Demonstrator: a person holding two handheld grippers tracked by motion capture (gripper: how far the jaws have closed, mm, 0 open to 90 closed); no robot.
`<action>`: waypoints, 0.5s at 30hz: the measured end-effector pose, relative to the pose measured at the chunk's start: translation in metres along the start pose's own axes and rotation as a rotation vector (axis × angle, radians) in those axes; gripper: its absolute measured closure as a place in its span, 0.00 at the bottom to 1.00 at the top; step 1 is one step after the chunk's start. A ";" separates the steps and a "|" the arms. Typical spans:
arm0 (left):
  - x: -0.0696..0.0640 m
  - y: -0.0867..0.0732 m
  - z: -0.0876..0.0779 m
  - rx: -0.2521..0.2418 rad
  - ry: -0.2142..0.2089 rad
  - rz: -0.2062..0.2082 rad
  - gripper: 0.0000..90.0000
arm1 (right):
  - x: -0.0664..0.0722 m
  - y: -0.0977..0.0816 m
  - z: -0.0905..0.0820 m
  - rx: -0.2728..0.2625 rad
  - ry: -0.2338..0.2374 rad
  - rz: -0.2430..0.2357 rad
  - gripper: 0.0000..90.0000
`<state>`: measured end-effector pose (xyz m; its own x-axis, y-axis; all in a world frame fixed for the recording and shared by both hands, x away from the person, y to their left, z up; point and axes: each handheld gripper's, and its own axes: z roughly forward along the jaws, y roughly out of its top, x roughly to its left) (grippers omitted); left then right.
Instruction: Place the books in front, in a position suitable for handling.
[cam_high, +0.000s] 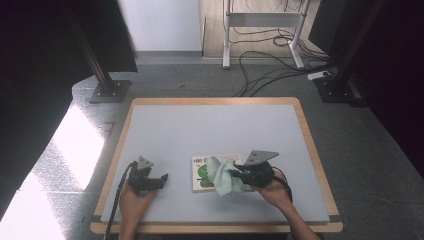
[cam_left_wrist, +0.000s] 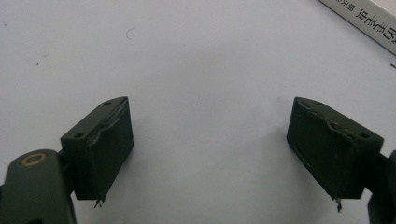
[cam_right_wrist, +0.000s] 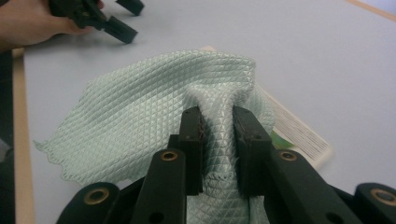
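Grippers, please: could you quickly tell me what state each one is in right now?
Left gripper: open, nothing between its jaws.
Right gripper: shut on the green cloth.

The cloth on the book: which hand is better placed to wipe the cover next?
The right. Its gripper is already shut on the pale green cloth, which lies over the book. The left gripper rests open on bare table, apart from the book.

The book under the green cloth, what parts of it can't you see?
- High view: the pale green quilted cloth covers the right half of the white book, whose cover print is too small to read.
- Left gripper view: the picture's corner cuts the book off.
- Right gripper view: cloth and right gripper hide most of it.
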<state>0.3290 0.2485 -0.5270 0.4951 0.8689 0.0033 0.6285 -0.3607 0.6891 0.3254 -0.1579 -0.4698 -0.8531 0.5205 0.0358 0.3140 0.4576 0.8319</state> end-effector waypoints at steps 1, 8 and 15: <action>0.000 0.000 0.000 0.000 0.000 0.000 0.16 | -0.002 -0.001 -0.004 0.000 -0.011 0.005 0.82; 0.000 0.000 0.000 0.000 0.000 0.000 0.16 | -0.021 -0.015 -0.031 -0.001 -0.078 0.047 0.82; 0.000 0.000 0.000 0.000 -0.001 -0.001 0.16 | -0.037 -0.030 -0.058 -0.001 -0.154 0.098 0.82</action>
<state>0.3291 0.2485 -0.5270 0.4946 0.8691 0.0021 0.6290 -0.3597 0.6892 0.3235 -0.2331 -0.4637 -0.7443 0.6670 0.0315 0.3920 0.3982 0.8293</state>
